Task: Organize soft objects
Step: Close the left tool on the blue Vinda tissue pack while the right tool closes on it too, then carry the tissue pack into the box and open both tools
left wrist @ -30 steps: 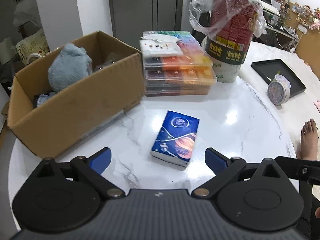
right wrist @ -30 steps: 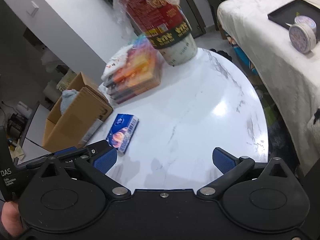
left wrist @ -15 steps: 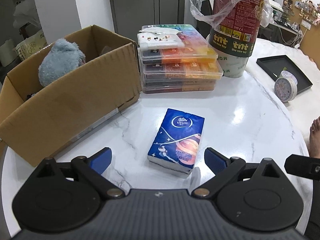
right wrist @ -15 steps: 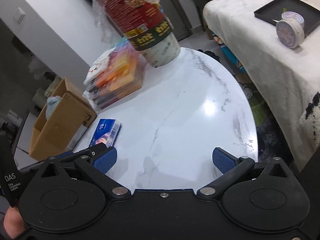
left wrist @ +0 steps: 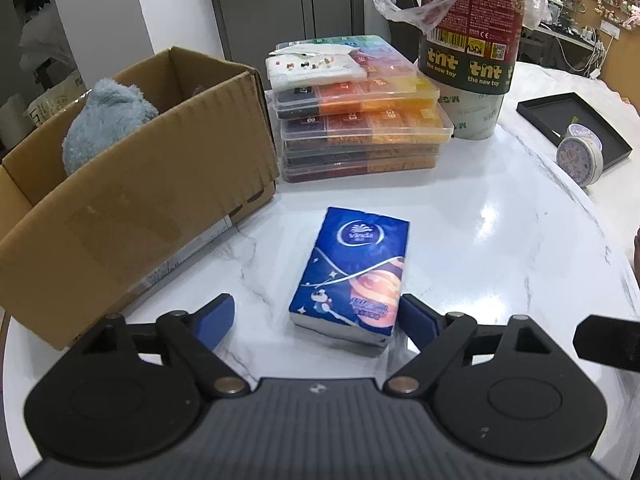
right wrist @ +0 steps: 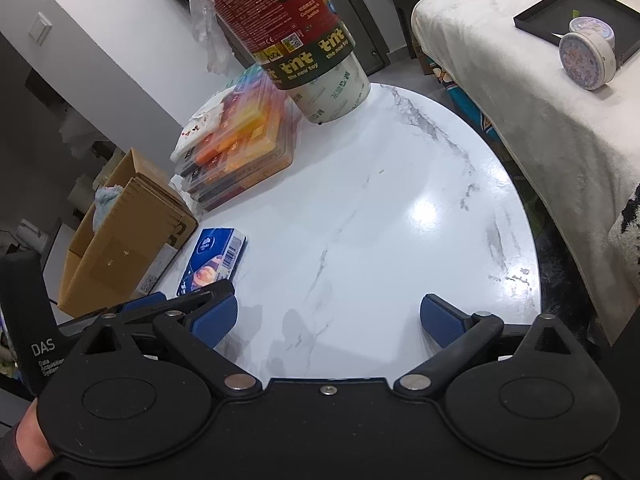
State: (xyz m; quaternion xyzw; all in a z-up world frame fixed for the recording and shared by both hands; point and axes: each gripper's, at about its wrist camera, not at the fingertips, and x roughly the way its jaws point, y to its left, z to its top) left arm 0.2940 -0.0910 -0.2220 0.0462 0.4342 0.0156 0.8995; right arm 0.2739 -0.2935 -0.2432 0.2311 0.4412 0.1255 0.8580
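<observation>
Item: tissue pack (left wrist: 352,276), blue printed wrapper, lying flat on the white marble table (left wrist: 500,240), just beside the cardboard box (left wrist: 132,200) and in front of a stack of clear bead cases (left wrist: 360,120). Box contents: one grey-blue plush toy (left wrist: 104,120) already inside, upright against the far wall; the rest of the interior is hidden. Left gripper (left wrist: 316,316): jaws spread wide, low over the table, the pack's near end lying between the fingertips, the right pad close to or touching its corner, the left pad well apart from it. Right gripper (right wrist: 326,316): jaws spread wide, holding nothing, hovering over bare tabletop to the right of the pack. Other stock: red toy tub (left wrist: 472,40) in loose plastic film, black tray (left wrist: 572,120) and round tin (left wrist: 580,156) on the cloth-covered surface beyond. Step in hand, by judgement: approach for pickup of the pack, one soft item boxed and this one outstanding. Next move calls for centring the left fingers across the pack's width, closing gently since the pack will compress, then lifting clear of the box wall before lowering it in beside the plush.
</observation>
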